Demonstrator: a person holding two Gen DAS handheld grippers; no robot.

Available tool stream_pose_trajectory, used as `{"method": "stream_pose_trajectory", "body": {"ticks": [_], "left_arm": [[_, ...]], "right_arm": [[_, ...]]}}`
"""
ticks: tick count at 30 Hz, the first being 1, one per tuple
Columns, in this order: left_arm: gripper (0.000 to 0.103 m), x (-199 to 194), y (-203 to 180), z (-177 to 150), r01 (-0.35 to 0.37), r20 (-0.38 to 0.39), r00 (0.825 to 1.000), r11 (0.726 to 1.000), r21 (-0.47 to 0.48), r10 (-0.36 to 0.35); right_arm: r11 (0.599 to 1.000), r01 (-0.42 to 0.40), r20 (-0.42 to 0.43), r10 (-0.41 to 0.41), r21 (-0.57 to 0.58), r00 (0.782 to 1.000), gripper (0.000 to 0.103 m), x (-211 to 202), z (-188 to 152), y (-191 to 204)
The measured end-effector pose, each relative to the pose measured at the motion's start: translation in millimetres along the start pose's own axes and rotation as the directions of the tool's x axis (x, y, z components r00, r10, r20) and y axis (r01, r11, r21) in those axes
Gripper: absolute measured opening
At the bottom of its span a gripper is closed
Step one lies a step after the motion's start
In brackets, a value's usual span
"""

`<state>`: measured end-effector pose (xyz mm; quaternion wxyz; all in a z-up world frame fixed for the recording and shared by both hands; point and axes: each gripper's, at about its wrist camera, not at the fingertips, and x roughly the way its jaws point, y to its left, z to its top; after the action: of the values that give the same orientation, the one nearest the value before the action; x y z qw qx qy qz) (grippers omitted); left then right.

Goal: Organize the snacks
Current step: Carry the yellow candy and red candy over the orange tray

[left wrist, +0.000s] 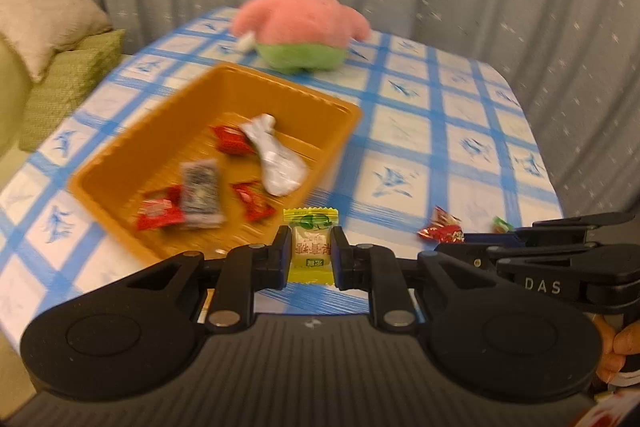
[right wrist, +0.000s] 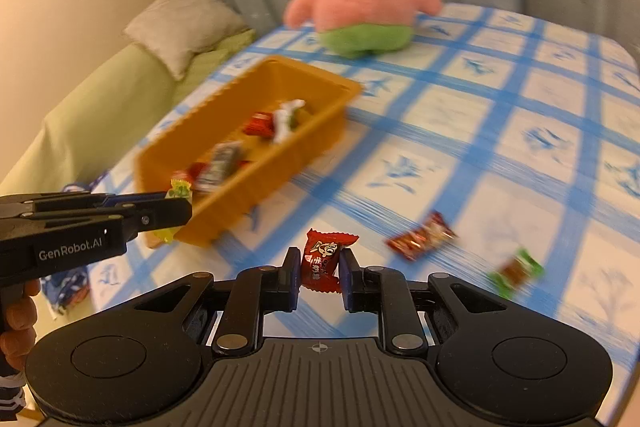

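My left gripper [left wrist: 311, 254] is shut on a yellow-green wrapped candy [left wrist: 311, 247], held just off the near right corner of the orange tray [left wrist: 120, 163]. The tray holds several red candies [left wrist: 230, 141], a dark packet [left wrist: 200, 193] and a silver packet [left wrist: 272, 157]. My right gripper [right wrist: 320, 269] is shut on a red wrapped candy [right wrist: 324, 259] above the tablecloth. The left gripper [right wrist: 176, 205] shows in the right wrist view beside the tray [right wrist: 280, 151]. A red candy [right wrist: 420, 237] and a green candy [right wrist: 516, 271] lie loose on the table.
A pink and green star plush [left wrist: 304, 15] sits at the far side of the blue checked table [left wrist: 440, 147], behind the tray. A green sofa with a beige cushion [left wrist: 44, 11] stands to the left. Grey curtains hang behind.
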<state>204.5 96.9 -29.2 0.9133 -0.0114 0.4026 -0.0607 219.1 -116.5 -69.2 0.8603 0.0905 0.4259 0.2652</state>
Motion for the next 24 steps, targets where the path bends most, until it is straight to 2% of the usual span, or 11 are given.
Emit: {"method": "stream_pose_trajectory", "body": {"ticks": [11,24], "left_arm": [[0.018,-9,50,11,-0.103,0.035,0.994,0.994,-0.047,0.104],[0.018,20,88,32,-0.117,0.025,0.993,0.993,-0.014,0.118]], "right_arm": [[0.99,-0.11,0.014,0.112,-0.086,0.994,0.021,31,38,53],[0.988,-0.114,0.009,0.116,-0.104,0.993,0.021,82,76,77]]}}
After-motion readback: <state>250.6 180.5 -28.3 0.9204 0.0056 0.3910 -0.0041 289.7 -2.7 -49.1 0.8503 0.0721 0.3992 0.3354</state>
